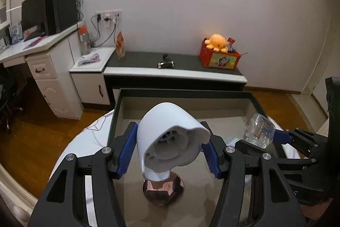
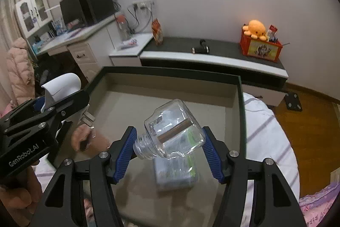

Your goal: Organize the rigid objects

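My left gripper (image 1: 170, 150) is shut on a white hair dryer (image 1: 167, 137) and holds it above the inside of a dark-rimmed storage box (image 1: 184, 92). A copper-coloured faceted object (image 1: 162, 189) lies on the box floor below it. My right gripper (image 2: 170, 148) is shut on a clear glass jar (image 2: 174, 133), tilted with its open neck to the lower left, above the same box (image 2: 170, 72). A pale blue packet (image 2: 176, 173) lies in the box under the jar. The jar also shows in the left wrist view (image 1: 258, 130), and the hair dryer in the right wrist view (image 2: 61, 86).
The box sits on a white-covered surface (image 2: 267, 120). Behind it runs a low dark-topped cabinet (image 1: 176, 65) with a red crate and orange plush (image 1: 220, 52) and a small black object (image 1: 165, 62). A white desk with a monitor (image 1: 38, 12) stands at the left.
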`<state>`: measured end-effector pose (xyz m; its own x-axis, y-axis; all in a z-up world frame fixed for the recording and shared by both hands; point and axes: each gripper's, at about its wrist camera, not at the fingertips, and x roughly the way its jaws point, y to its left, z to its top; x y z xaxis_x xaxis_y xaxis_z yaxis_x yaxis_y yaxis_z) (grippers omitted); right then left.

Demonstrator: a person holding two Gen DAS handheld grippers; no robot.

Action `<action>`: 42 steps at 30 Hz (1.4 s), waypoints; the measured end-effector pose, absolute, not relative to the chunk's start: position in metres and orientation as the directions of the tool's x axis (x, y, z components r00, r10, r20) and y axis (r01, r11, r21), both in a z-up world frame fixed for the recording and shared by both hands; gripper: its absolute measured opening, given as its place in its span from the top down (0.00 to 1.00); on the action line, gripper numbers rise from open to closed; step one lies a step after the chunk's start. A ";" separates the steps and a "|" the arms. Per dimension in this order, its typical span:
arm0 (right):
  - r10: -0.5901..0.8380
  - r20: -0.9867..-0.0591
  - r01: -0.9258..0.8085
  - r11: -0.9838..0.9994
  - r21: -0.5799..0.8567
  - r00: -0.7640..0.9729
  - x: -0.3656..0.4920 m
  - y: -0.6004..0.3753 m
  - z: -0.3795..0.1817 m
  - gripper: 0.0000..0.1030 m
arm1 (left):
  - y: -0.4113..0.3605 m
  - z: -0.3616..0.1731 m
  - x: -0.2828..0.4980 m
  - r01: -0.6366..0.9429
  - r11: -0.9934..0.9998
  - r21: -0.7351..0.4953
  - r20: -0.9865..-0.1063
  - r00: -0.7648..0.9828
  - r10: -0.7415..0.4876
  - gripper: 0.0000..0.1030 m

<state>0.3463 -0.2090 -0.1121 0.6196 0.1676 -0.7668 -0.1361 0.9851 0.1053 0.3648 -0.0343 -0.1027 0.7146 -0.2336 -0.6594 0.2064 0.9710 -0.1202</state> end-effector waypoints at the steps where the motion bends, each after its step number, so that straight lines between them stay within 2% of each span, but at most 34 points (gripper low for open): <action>1: 0.165 -0.778 -0.130 0.986 0.108 0.606 0.355 -0.210 -0.117 0.38 | -0.036 -0.106 0.369 0.205 0.971 -0.122 -0.669 0.706 -0.233 0.42; 7: 0.151 -0.831 -0.124 0.987 0.100 0.535 0.380 -0.210 -0.137 0.38 | -0.042 -0.128 0.396 0.198 0.973 -0.118 -0.750 0.625 -0.218 0.41; 11: 0.150 -0.847 -0.119 0.987 0.103 0.511 0.384 -0.213 -0.138 0.35 | -0.040 -0.125 0.397 0.149 0.987 -0.061 -0.765 0.628 -0.142 0.19; 12: 0.144 -0.849 -0.112 0.989 0.101 0.509 0.385 -0.214 -0.138 0.28 | -0.036 -0.124 0.395 0.142 0.987 -0.072 -0.762 0.631 -0.146 0.11; 13: 0.143 -0.847 -0.108 0.989 0.101 0.512 0.384 -0.214 -0.137 0.18 | -0.032 -0.121 0.392 0.136 0.987 -0.087 -0.758 0.634 -0.154 0.08; 14: 0.151 -0.840 -0.110 0.988 0.109 0.520 0.382 -0.215 -0.136 0.18 | -0.026 -0.117 0.387 0.126 0.987 -0.102 -0.752 0.640 -0.160 0.06; 17: 0.181 -0.819 -0.101 0.983 0.150 0.544 0.372 -0.220 -0.132 0.12 | -0.012 -0.103 0.368 0.111 0.987 -0.120 -0.715 0.680 -0.163 0.04; 18: 0.185 -0.811 -0.097 0.983 0.158 0.555 0.368 -0.221 -0.129 0.04 | -0.006 -0.097 0.360 0.104 0.987 -0.122 -0.700 0.696 -0.160 0.03; 19: 0.185 -0.794 -0.094 0.983 0.160 0.579 0.360 -0.223 -0.124 0.00 | 0.000 -0.092 0.350 0.097 0.987 -0.125 -0.682 0.714 -0.157 0.02; 24: 0.190 -0.728 -0.095 0.981 0.171 0.658 0.317 -0.223 -0.102 0.00 | 0.020 -0.062 0.289 0.073 0.987 -0.143 -0.584 0.799 -0.144 0.00; 29: 0.179 -0.676 -0.087 0.982 0.169 0.715 0.254 -0.217 -0.080 0.00 | 0.019 -0.044 0.229 0.074 0.994 -0.078 -0.530 0.842 -0.104 0.00; 34: 0.173 -0.619 -0.076 0.981 0.180 0.766 0.185 -0.209 -0.065 0.00 | 0.013 -0.042 0.174 0.076 0.997 -0.027 -0.515 0.853 -0.080 0.00; 42: 0.140 -0.561 -0.067 0.987 0.149 0.816 0.100 -0.202 -0.047 0.00 | 0.013 -0.040 0.112 0.069 0.997 -0.028 -0.503 0.861 -0.074 0.00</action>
